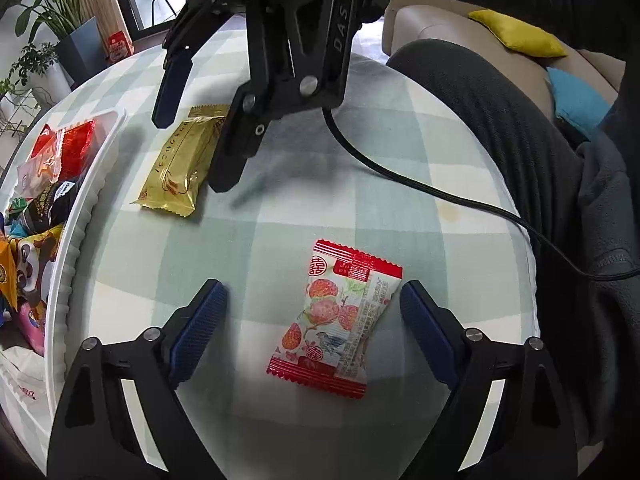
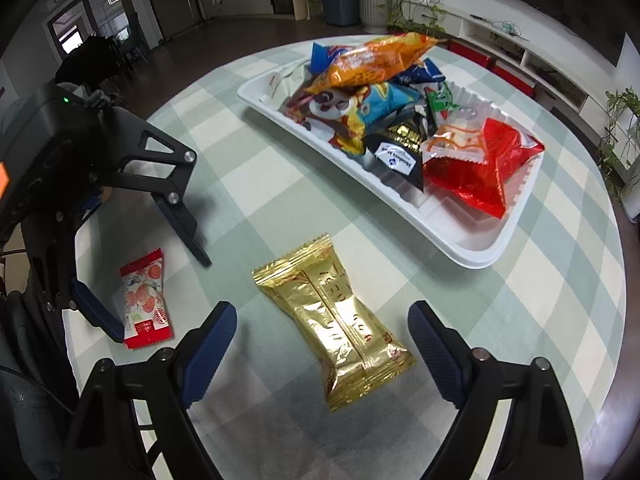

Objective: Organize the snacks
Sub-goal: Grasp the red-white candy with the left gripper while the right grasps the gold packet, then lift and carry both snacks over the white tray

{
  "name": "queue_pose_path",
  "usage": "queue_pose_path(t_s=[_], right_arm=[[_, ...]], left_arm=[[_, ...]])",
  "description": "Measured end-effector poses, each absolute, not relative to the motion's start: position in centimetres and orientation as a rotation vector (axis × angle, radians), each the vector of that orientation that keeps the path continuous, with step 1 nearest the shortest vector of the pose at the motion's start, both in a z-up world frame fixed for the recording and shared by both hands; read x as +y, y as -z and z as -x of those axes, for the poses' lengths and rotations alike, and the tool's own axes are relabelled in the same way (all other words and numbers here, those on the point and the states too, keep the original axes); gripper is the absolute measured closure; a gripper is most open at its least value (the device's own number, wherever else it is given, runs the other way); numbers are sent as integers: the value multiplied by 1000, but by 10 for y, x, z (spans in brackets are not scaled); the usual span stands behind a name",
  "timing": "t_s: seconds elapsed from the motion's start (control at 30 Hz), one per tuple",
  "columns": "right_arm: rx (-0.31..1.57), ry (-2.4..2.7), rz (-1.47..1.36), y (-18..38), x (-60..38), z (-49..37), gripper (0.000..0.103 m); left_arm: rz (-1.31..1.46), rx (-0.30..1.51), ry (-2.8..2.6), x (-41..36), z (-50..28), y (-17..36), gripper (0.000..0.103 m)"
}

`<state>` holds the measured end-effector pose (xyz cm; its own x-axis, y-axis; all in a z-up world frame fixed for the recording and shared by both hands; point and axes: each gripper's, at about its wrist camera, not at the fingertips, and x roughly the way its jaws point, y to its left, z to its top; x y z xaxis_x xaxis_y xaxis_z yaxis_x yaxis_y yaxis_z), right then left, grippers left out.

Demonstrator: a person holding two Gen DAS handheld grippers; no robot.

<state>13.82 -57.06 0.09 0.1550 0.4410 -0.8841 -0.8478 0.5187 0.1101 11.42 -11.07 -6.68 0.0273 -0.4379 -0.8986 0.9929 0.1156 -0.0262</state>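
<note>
While the checked tablecloth (image 2: 256,184) fills both views, the white tray (image 2: 476,256) sits at two o'clock in the right wrist view, heaped with snack packets. The gold packet (image 2: 340,328) lies flat between the wide-spread fingers of the right gripper (image 2: 320,344), untouched by either pad. At six o'clock in the left wrist view, the red-and-white candy (image 1: 340,320) lies between the open, empty left gripper (image 1: 312,328).
</note>
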Motion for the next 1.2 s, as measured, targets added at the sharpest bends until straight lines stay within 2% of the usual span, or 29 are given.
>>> queue_pose_path(t_s=[0.4,0.5,0.6,0.67,0.77,0.83,0.93,1.07,1.2], right_arm=[[1080,-974,577,13,-562,-132,17],[1087,-975,584,14,-561,-133,17],[1100,-972,588,13,-561,-134,19],[1103,-970,595,12,-561,-134,20],[1110,-967,601,11,-559,-134,22],[1117,-961,603,10,-558,-135,25],[1120,-952,606,7,-558,-135,37],[1121,-945,604,5,-559,-134,67],[1114,-926,605,5,-558,-131,69]], left_arm=[[-853,965,1307,-115,-115,64,14],[-854,971,1310,-117,-113,63,22],[-841,975,1311,-112,-115,60,37],[-832,983,1304,-107,-117,58,52],[-834,993,1294,-107,-117,55,64],[-838,997,1280,-108,-115,55,65],[-833,1006,1251,-108,-112,54,69],[-809,1013,1195,-106,-107,53,72],[-775,1024,1149,-102,-103,53,73]])
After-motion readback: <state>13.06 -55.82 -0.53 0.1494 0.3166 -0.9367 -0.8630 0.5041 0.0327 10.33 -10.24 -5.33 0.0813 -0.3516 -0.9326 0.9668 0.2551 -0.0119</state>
